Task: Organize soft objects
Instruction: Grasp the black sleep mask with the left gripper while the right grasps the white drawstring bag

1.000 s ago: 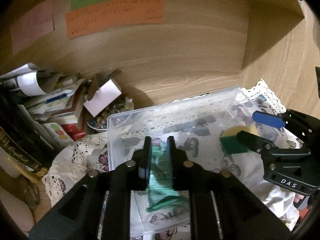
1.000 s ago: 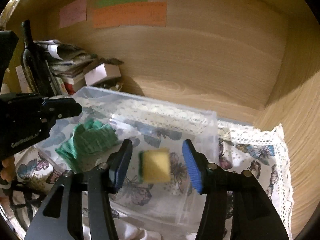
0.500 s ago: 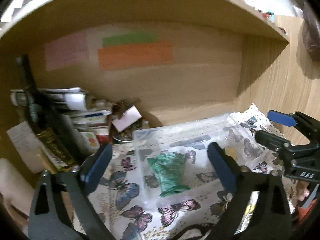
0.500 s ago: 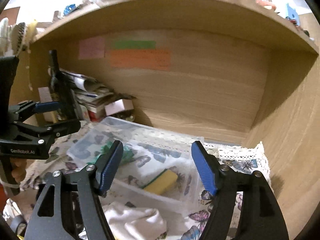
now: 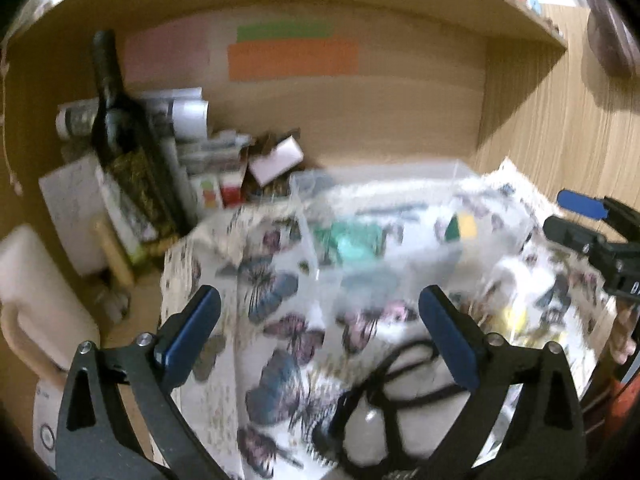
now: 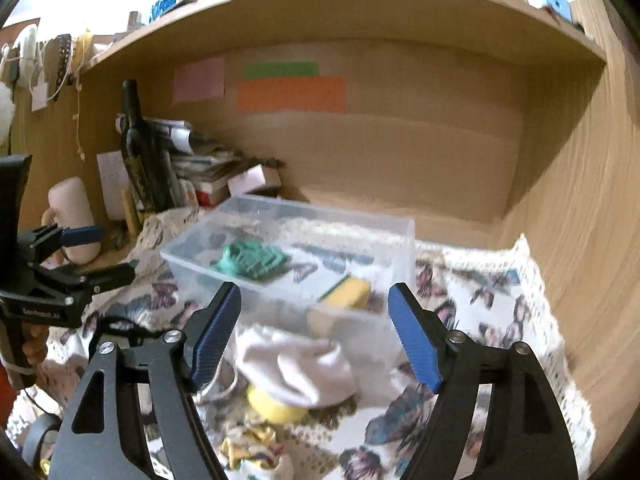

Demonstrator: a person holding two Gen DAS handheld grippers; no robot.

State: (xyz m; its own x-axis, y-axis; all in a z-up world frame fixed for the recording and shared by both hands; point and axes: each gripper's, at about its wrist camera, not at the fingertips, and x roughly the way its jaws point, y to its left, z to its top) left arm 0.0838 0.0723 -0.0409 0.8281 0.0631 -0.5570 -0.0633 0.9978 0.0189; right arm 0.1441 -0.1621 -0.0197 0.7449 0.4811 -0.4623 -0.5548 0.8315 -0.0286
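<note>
A clear plastic bin (image 6: 400, 232) sits on a butterfly-print cloth (image 6: 480, 304) inside a wooden alcove. In it lie a green knitted cloth (image 6: 250, 260) and a yellow-and-green sponge (image 6: 344, 294). The left wrist view, blurred, shows the same green cloth (image 5: 352, 238) and sponge (image 5: 462, 227). My left gripper (image 5: 320, 328) stands wide open in front of the bin, nothing between its fingers. My right gripper (image 6: 314, 334) has its jaws opening and holds nothing. Below it lie a white cloth (image 6: 298, 364), something yellow (image 6: 272, 406) and a patterned yellow rag (image 6: 250, 446).
A dark bottle (image 6: 138, 152), stacked papers and books (image 6: 204, 168) and a small white box (image 6: 254, 178) crowd the alcove's left back corner. A white mug (image 6: 74, 216) stands left. A black cord (image 5: 400, 384) lies on the cloth near me. Coloured notes (image 6: 292, 94) hang on the back wall.
Both grippers let go and drew back from the bin: the left opened off the green cloth, the right widened away from the sponge. Both objects stay in the bin.
</note>
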